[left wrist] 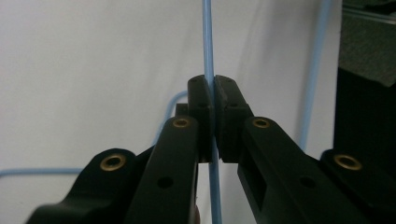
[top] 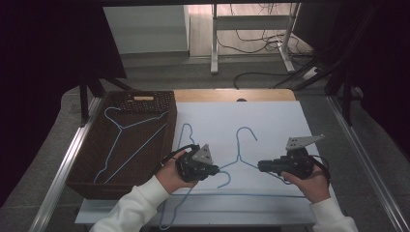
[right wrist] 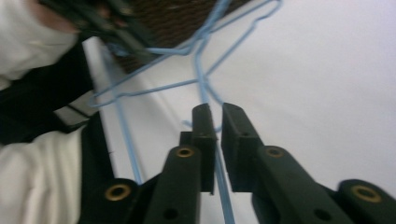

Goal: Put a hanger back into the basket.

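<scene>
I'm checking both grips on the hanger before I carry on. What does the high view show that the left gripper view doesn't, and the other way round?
High view alone: the brown wicker basket at the table's left with a blue hanger lying in it, and the right gripper at the sloping arm of the blue wire hanger on the white table.

Left gripper view alone: the left gripper with its jaws closed on the wire, which runs straight up between them.

Both: the same blue wire hanger, the left gripper and the white table.
</scene>
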Available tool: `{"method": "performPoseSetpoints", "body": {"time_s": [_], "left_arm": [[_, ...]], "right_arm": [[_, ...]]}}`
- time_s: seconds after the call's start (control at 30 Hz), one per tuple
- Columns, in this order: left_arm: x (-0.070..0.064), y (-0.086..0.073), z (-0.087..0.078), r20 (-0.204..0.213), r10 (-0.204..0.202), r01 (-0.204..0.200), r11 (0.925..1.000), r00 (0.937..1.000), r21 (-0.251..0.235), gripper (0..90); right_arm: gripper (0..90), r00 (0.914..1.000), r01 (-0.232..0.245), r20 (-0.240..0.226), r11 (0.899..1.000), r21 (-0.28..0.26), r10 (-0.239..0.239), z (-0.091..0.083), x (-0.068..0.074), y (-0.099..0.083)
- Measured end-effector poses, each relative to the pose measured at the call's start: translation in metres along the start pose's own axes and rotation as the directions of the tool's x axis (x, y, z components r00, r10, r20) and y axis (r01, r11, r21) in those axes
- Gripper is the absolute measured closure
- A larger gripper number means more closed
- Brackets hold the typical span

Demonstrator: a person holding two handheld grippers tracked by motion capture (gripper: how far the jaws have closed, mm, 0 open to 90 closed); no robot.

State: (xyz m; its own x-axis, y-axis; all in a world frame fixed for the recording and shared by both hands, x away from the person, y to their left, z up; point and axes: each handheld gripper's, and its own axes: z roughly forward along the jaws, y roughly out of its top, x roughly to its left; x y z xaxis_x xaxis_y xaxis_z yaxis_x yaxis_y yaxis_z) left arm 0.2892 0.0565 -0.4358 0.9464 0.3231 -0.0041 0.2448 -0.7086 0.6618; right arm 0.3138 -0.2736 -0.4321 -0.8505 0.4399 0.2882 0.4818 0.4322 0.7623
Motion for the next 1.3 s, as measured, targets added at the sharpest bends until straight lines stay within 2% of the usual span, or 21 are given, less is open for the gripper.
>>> {"method": "performPoseSetpoints", "body": {"time_s": [0.07, 0.1, 0.17, 0.23, 0.3, 0.37, 0.4, 0.47, 0.5, 0.53, 0.6, 0.7, 0.77, 0.87, 1.03, 1.17, 1.23, 1.3], "left_arm": [[0.0, -0.002, -0.002, 0.008, -0.01, 0.01, 1.0, 0.9999, 0.0, 86.9], [0.001, -0.002, -0.004, 0.021, -0.013, 0.013, 0.9999, 0.9997, -0.007, 86.9], [0.0, -0.004, -0.009, -0.006, -0.025, 0.024, 0.9993, 0.9997, -0.028, 87.0], [0.001, -0.005, -0.016, 0.012, -0.086, 0.087, 0.9955, 0.9962, -0.039, 87.0], [0.001, -0.01, -0.028, 0.021, -0.079, 0.081, 0.9937, 0.9966, -0.078, 87.0], [0.001, -0.012, -0.034, 0.041, -0.111, 0.114, 0.9887, 0.993, -0.097, 87.1], [-0.001, -0.013, -0.036, 0.04, -0.114, 0.118, 0.9863, 0.9927, -0.115, 87.1], [-0.001, -0.014, -0.037, 0.089, -0.142, 0.154, 0.9776, 0.9858, -0.143, 87.1], [-0.004, -0.013, -0.039, 0.085, -0.141, 0.153, 0.9764, 0.9864, -0.153, 87.1], [-0.005, -0.012, -0.04, 0.081, -0.14, 0.151, 0.9761, 0.9869, -0.157, 87.1], [-0.006, -0.011, -0.045, 0.076, -0.15, 0.161, 0.9737, 0.9858, -0.162, 87.1], [-0.007, -0.014, -0.057, 0.065, -0.155, 0.165, 0.9663, 0.9857, -0.198, 87.1], [-0.006, -0.017, -0.063, 0.071, -0.175, 0.186, 0.9586, 0.9821, -0.215, 87.1], [-0.004, -0.019, -0.073, 0.052, -0.187, 0.194, 0.9535, 0.981, -0.231, 87.1], [-0.003, -0.019, -0.09, 0.038, -0.196, 0.199, 0.9396, 0.9799, -0.279, 87.1], [-0.004, -0.02, -0.104, 0.024, -0.209, 0.206, 0.9266, 0.9776, -0.315, 87.1], [-0.002, -0.021, -0.11, 0.011, -0.212, 0.203, 0.923, 0.9773, -0.327, 87.1], [0.001, -0.024, -0.116, 0.006, -0.225, 0.214, 0.9154, 0.9743, -0.341, 87.1]], "right_arm": [[74.3, 0.9988, -0.009, 0.048, 1.0, -0.007, 0.009, 0.004, -0.004, -0.003], [73.2, 0.9984, -0.018, 0.054, 1.0, -0.017, 0.019, 0.005, -0.006, -0.004], [66.6, 0.997, -0.04, 0.064, 0.998, -0.046, 0.043, 0.005, -0.01, -0.007], [50.4, 0.9948, -0.055, 0.081, 0.994, -0.093, 0.062, 0.006, -0.012, -0.01], [38.5, 0.9924, -0.025, 0.117, 0.993, -0.119, 0.039, 0.003, -0.012, -0.01], [32.9, 0.9957, -0.033, 0.081, 0.987, -0.159, 0.046, -0.002, -0.012, -0.011], [29.9, 0.994, -0.031, 0.097, 0.982, -0.186, 0.049, -0.007, -0.01, -0.012], [27.2, 0.9927, -0.032, 0.106, 0.973, -0.228, 0.058, -0.018, -0.01, -0.013], [25.5, 0.9917, -0.037, 0.111, 0.97, -0.242, 0.066, -0.021, -0.01, -0.015], [24.2, 0.9892, -0.056, 0.116, 0.961, -0.269, 0.09, -0.026, -0.012, -0.017], [22.9, 0.985, -0.082, 0.123, 0.954, -0.287, 0.121, -0.03, -0.014, -0.021], [21.0, 0.9809, -0.083, 0.146, 0.957, -0.277, 0.128, -0.031, -0.015, -0.025], [19.4, 0.9786, -0.071, 0.168, 0.963, -0.26, 0.118, -0.03, -0.016, -0.026], [18.6, 0.9752, -0.07, 0.185, 0.962, -0.262, 0.122, -0.03, -0.016, -0.026], [16.0, 0.9714, -0.065, 0.206, 0.966, -0.249, 0.118, -0.027, -0.019, -0.026], [15.9, 0.9717, -0.062, 0.209, 0.973, -0.224, 0.11, -0.021, -0.019, -0.027], [15.8, 0.9726, -0.062, 0.206, 0.975, -0.215, 0.108, -0.019, -0.018, -0.028], [15.6, 0.973, -0.064, 0.204, 0.976, -0.207, 0.107, -0.015, -0.018, -0.029]]}}
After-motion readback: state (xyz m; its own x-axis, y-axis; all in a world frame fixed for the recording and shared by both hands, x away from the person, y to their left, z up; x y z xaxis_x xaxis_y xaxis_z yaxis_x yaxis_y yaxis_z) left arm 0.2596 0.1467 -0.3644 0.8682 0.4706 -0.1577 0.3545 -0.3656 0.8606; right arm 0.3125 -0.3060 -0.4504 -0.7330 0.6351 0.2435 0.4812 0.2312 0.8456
